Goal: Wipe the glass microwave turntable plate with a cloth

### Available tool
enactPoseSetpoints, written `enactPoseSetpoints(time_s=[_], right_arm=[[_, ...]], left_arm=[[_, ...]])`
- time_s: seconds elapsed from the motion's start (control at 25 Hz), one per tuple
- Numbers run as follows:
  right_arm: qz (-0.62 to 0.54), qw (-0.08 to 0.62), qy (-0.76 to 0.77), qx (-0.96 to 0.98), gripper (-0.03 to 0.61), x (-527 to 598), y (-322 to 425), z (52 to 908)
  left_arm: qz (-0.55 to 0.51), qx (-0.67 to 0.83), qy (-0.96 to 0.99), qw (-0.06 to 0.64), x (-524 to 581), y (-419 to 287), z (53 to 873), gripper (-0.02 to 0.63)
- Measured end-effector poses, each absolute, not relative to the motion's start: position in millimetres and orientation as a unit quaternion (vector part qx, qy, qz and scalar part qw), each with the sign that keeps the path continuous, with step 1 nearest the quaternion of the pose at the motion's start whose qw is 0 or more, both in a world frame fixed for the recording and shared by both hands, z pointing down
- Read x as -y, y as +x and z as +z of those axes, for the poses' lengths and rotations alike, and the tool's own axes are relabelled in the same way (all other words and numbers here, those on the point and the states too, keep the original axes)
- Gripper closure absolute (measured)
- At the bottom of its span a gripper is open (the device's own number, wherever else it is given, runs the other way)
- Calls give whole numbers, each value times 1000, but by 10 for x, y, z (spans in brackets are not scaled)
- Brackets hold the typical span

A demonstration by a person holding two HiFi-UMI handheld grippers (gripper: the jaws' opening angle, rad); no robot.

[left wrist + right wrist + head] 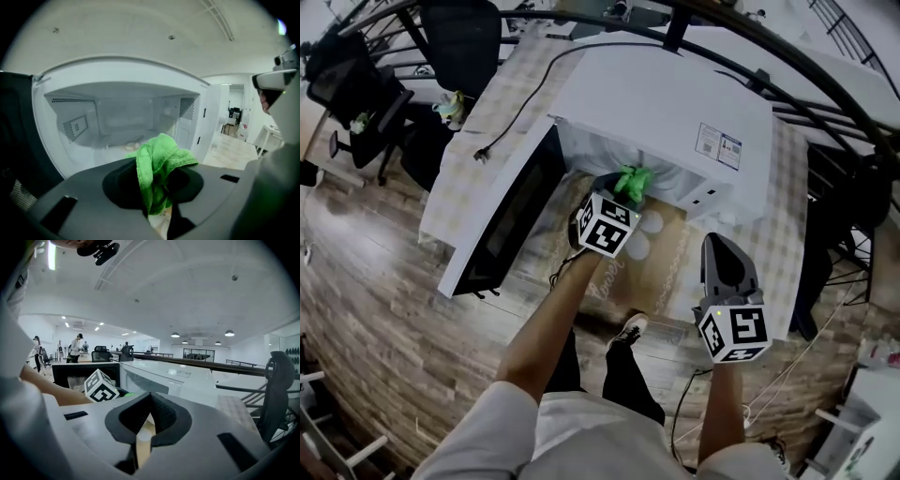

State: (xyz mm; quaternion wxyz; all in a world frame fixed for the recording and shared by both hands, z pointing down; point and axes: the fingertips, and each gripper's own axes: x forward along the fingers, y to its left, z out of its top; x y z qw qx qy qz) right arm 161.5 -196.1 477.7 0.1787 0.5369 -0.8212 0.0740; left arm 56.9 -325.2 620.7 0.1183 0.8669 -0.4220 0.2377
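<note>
We are at the start of the job: nothing in these views shows any wiping done yet. Our left hand-held gripper [625, 193] is clamped on a bunched green microfibre cloth [159, 161], which sticks up past the jaw tips. It is held right at the mouth of the white microwave [675, 112], whose door [511, 216] is swung wide open to the left.

In the left gripper view the cloth is in front of the opening, not yet down on the cavity floor [115, 140], so we judge that contact has not been made. The glass turntable plate must lie on that floor. We see only a pale, glassy sheen there with a lighter patch near the middle, and we cannot trace a rim.

Our right hand-held gripper [147, 399] is held back on the right, well apart from the opening. Its jaws meet at the tips and there is nothing between them.

The microwave stands on a tabletop [473, 178] with a checked cover. Left to do, as we read it, is to bring the cloth in onto the plate and rub over the whole surface.
</note>
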Motion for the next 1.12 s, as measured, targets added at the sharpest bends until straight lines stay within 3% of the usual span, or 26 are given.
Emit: enactPoseSetpoints(time_s=[0.32,0.72,1.12], right_arm=[[28,161,553,817,563,1948,1734,3979],[-40,144,572,807,565,1914,1894,3033],[-87,121,574,805,565,1971,1894,2470]], left_arm=[[148,420,890,97,2729,434,5002,494],[67,434,899,0,2395,123,3445,493],[31,422,902,-84,2341,137,2599,494]])
